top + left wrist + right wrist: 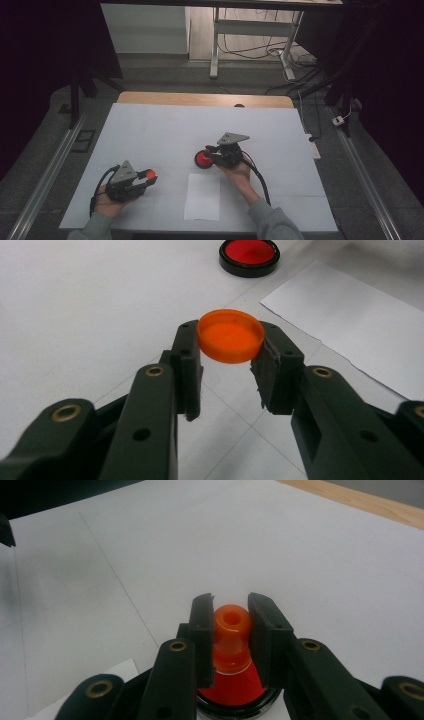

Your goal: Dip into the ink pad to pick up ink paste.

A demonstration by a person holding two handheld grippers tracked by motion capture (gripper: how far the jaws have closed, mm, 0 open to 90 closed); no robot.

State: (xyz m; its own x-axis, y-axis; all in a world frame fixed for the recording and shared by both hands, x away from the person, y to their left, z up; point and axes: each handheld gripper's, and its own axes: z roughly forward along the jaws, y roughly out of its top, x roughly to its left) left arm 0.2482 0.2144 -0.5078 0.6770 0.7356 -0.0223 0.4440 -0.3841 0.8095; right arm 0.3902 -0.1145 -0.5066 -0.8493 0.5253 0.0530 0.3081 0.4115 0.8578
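Just left of table centre, the small round black-rimmed jar of red paste (203, 159) sits on the white table (150, 130), and the right gripper (230, 620) holds a translucent orange knobbed stamp (231, 625) upright over it, fingers (202, 630) clamped on its neck. To do this step well, I would keep the stamp vertical and press lightly and squarely, so the jar does not slide. At eight o'clock from the jar, the left gripper (230, 347) holds the flat orange plastic cap (230, 335), fingers pinching its rim. A white paper sheet (202, 196) lies at six o'clock.
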